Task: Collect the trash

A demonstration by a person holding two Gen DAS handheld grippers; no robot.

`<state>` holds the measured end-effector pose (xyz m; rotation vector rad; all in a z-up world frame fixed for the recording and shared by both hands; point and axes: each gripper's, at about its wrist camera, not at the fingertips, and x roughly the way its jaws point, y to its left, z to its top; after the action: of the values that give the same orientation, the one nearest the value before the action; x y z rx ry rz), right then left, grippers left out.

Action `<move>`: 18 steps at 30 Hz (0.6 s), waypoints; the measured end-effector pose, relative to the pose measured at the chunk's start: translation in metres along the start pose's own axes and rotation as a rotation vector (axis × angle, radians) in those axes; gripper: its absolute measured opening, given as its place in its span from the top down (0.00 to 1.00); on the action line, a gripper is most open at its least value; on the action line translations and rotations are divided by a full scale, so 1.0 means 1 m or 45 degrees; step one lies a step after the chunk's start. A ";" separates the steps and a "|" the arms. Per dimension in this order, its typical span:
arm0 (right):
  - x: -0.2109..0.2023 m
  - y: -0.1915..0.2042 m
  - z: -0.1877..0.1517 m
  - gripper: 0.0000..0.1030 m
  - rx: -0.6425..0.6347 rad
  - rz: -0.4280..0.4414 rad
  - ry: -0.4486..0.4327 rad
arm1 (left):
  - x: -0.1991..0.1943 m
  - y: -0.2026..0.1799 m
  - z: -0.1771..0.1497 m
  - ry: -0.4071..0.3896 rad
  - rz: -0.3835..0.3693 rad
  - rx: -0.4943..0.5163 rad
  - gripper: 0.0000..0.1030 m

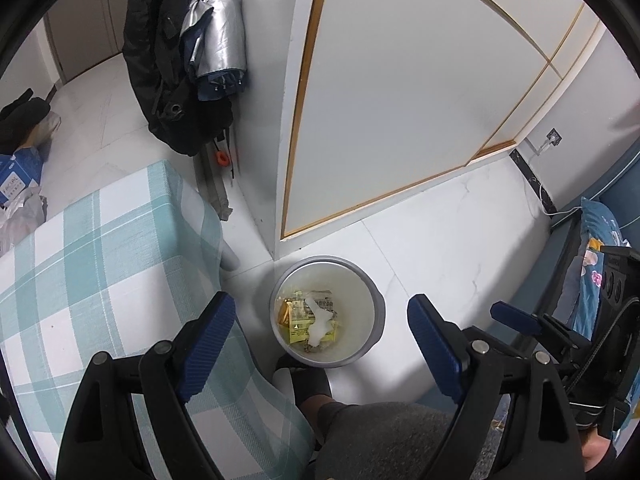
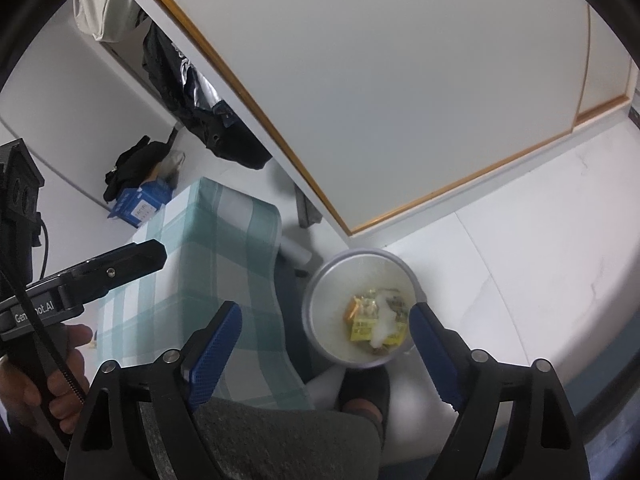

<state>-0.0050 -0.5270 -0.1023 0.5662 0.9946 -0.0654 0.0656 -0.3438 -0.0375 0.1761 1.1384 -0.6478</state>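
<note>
A round grey trash bin [image 1: 372,300] stands on the white floor below both grippers, next to the table's corner. Inside lie yellow wrappers [image 1: 296,330] and a crumpled white tissue [image 1: 320,324]. The bin [image 2: 316,292] also shows in the right wrist view with the same wrappers [image 2: 364,328] and tissue [image 2: 382,326]. My left gripper [image 1: 320,328] is open and empty, high above the bin. My right gripper [image 2: 326,330] is open and empty above the bin too; it shows at the right edge of the left wrist view [image 1: 516,316].
A table with a green-and-white checked cloth [image 1: 92,264] stands left of the bin. A white cabinet with a wood-trimmed door [image 1: 400,100] rises behind it. A dark jacket and a silver umbrella [image 1: 216,36] hang beside it. The person's grey-trousered leg and dark slipper [image 1: 312,384] are near the bin.
</note>
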 end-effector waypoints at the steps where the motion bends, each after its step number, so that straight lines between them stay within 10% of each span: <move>1: 0.000 0.000 -0.001 0.17 -0.003 -0.006 0.001 | -0.001 0.000 -0.001 0.001 0.000 -0.003 0.17; 18: 0.000 0.001 -0.005 0.16 0.014 -0.020 0.005 | -0.001 0.004 -0.005 0.009 0.058 -0.031 0.17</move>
<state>-0.0088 -0.5242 -0.1039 0.5689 1.0031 -0.0837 0.0637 -0.3383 -0.0395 0.1833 1.1453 -0.5931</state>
